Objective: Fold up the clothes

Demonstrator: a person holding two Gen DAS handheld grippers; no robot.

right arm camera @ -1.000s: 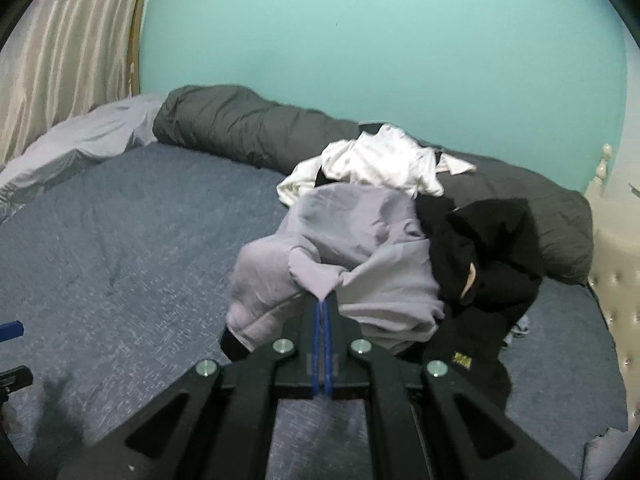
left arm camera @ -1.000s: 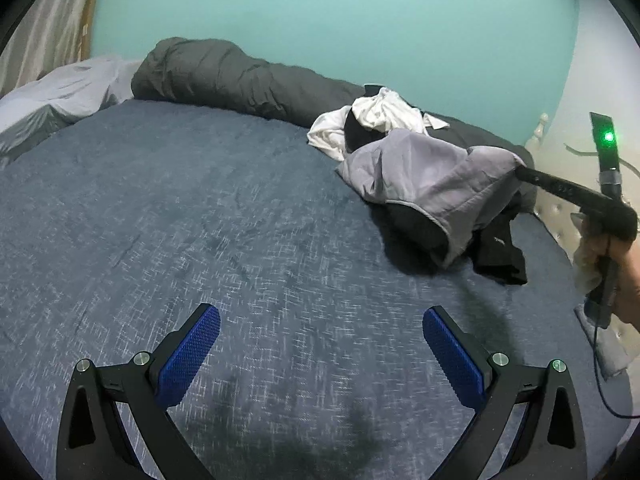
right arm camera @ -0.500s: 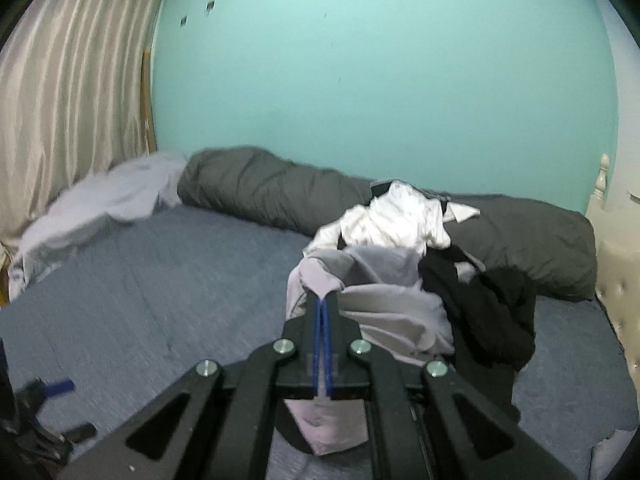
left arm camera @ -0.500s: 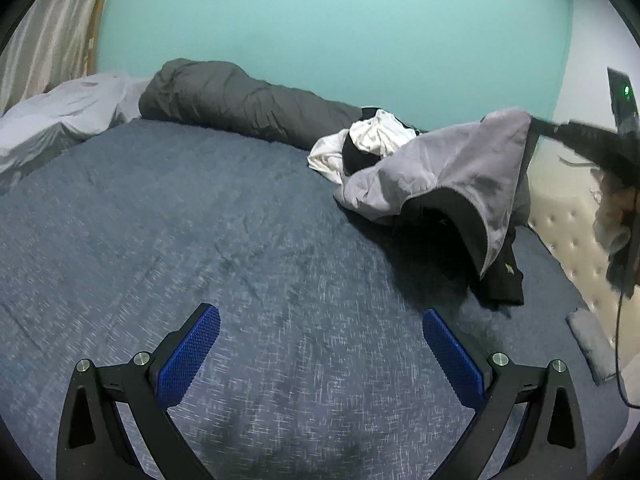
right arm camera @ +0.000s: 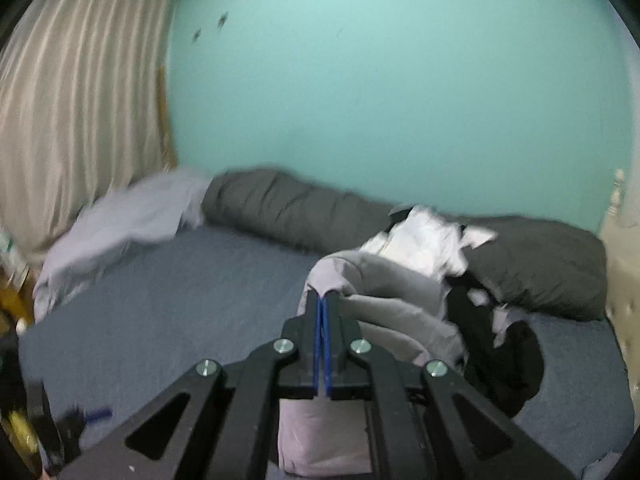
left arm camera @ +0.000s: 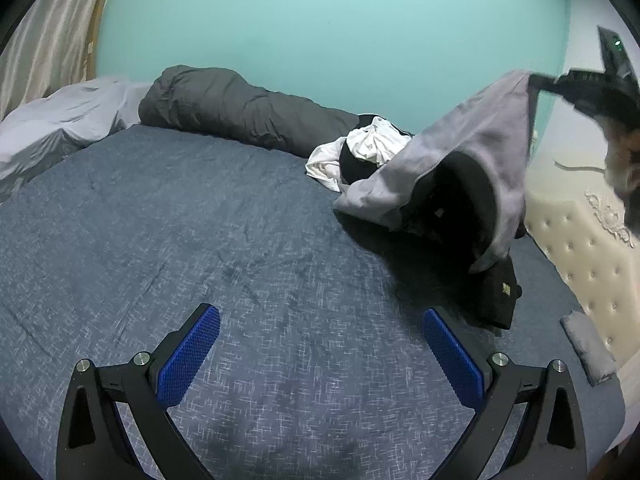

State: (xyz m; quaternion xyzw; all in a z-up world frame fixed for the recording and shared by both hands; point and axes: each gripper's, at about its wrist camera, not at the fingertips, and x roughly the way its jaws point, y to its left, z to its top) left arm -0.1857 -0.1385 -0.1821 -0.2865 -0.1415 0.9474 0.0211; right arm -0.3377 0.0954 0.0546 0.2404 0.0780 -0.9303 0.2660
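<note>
Pinching a corner of the grey garment (right arm camera: 384, 292) with the right claw (right arm camera: 322, 300), blue pads pressed flat together on the cloth. Hanging down below and ahead of that claw, with the far end draped on the pile of clothes (left arm camera: 360, 152). Black garment (left arm camera: 496, 292) lying under it, partly caught inside the grey folds, by the look of it. Spread wide and holding nothing on the left claw (left arm camera: 320, 344), low over the blue bed cover (left arm camera: 200, 220), with the grey garment well ahead and off to its right.

To do this step well: lift slowly and straight up, until the grey cloth hangs free of the pile. Watch for the black piece riding along; shake gently if so. Then bring the left claw across to grab a second corner on the same edge. Keep the pinch tight, since thin cloth slips easily. Lay it flat on the bare bed nearby.
</note>
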